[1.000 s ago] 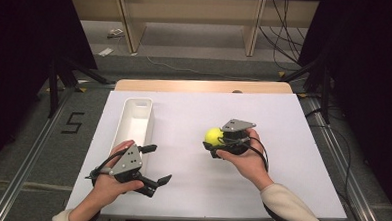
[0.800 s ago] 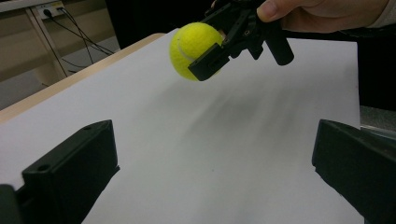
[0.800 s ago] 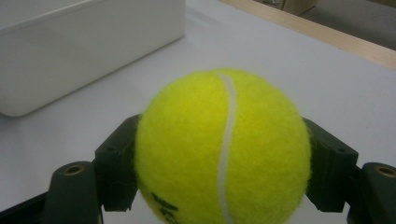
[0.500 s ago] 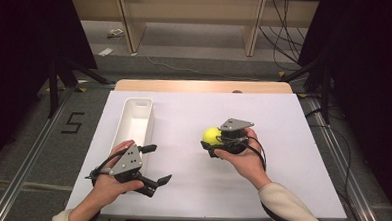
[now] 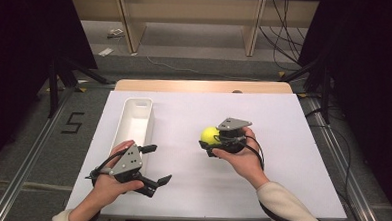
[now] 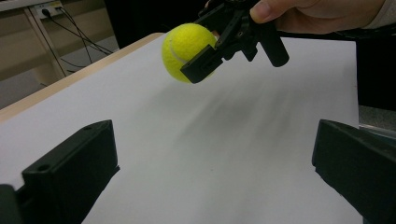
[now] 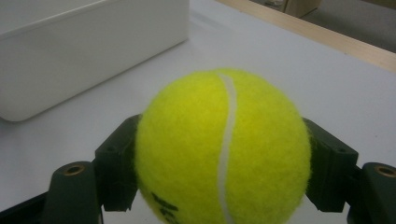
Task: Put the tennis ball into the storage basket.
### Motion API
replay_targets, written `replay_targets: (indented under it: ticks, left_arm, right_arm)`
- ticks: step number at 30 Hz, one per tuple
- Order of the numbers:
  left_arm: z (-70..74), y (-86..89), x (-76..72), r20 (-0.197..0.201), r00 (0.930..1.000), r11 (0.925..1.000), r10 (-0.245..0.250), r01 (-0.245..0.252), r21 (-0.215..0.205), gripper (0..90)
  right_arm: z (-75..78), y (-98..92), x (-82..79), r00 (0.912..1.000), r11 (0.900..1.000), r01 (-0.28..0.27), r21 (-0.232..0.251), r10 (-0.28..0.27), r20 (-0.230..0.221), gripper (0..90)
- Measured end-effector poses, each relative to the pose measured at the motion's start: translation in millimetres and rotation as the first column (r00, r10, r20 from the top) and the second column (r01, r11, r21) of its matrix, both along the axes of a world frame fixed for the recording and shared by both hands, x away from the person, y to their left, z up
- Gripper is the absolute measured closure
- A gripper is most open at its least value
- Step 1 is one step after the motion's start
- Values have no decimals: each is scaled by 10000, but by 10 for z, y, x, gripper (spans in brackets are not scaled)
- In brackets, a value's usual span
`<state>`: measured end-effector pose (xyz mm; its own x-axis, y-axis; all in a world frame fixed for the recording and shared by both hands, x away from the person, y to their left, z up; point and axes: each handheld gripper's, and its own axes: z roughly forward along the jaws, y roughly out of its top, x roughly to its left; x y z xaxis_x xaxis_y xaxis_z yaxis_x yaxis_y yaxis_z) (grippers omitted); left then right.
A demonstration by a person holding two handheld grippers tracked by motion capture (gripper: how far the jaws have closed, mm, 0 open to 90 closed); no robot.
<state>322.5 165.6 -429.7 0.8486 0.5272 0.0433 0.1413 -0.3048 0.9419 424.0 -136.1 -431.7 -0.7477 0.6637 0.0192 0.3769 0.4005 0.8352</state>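
Pick done: right gripper [image 5: 211,141] fingers [image 7: 116,163] clamped on tennis ball [image 5: 209,135], held off bench [image 5: 283,124] at frame centre. White bin [image 5: 138,119] centre-left appears empty; likely destination. Left gripper [image 5: 154,163], lower left, fingers [image 6: 70,172] spread wide, holding nothing. Remaining, by judgement: carry ball to bin, release.

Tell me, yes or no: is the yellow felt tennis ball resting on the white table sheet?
No: in the left gripper view the yellow felt tennis ball hangs clamped in the right gripper, clear above the white table sheet.
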Motion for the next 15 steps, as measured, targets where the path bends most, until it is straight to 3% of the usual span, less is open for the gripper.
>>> replay_targets:
  ticks: [15]
  left_arm:
    - [2, 1, -1, 14, 10000, 10000, -7, 7, -7, 0]
  right_arm:
    - [-6, 42, 16, 10000, 10000, -72, -30, 73, 55, 267]
